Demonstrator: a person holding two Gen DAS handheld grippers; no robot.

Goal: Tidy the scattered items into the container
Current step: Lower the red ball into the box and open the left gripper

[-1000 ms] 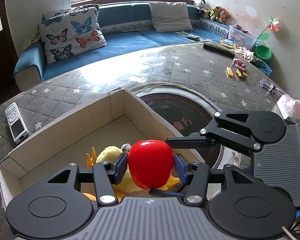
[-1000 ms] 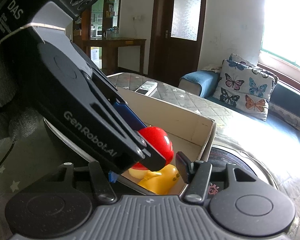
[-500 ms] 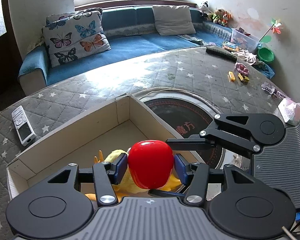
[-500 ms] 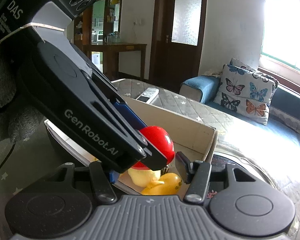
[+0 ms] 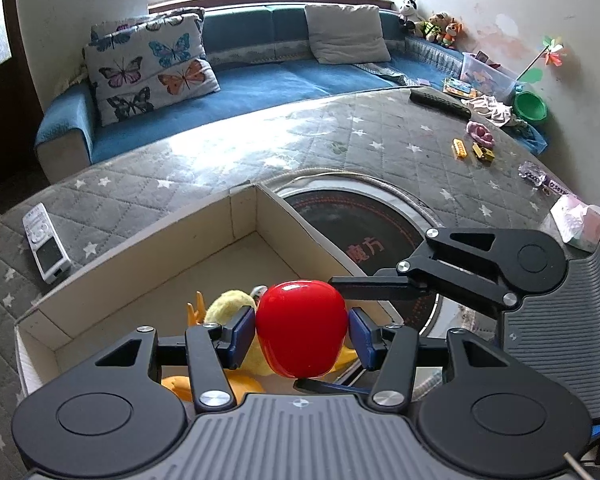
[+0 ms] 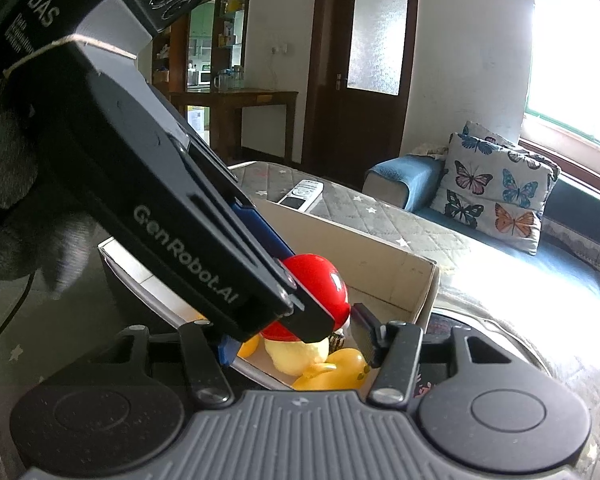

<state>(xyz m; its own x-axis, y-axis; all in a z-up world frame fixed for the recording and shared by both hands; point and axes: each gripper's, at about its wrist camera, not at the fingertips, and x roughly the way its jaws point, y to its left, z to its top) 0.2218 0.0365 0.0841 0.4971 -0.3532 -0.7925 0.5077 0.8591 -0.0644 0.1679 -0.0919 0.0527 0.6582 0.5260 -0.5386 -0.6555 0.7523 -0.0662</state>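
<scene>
A glossy red apple-shaped toy (image 5: 300,320) is clamped between the blue pads of my left gripper (image 5: 302,334), hanging just above the near end of an open cardboard box (image 5: 148,256). Beneath it in the box lie a yellow plush (image 5: 230,304), a yellow duck (image 6: 336,372) and something orange (image 5: 180,386). My right gripper (image 6: 296,342) stands open at the box's near right corner. Nothing is pressed between its pads. The left gripper's body crosses in front and hides its left finger in the right wrist view, where the red toy (image 6: 324,276) shows behind the black finger.
The box sits on a grey quilted table with a dark round inset (image 5: 360,232). A white remote (image 5: 46,244) lies left of the box. Far right lie a black remote (image 5: 440,104), small yellow toys (image 5: 460,148), a pink toy (image 5: 480,132) and a tissue pack (image 5: 580,224). A blue sofa runs behind.
The left gripper has shifted slightly over the box with the red toy still clamped. The right gripper has kept still and open.
</scene>
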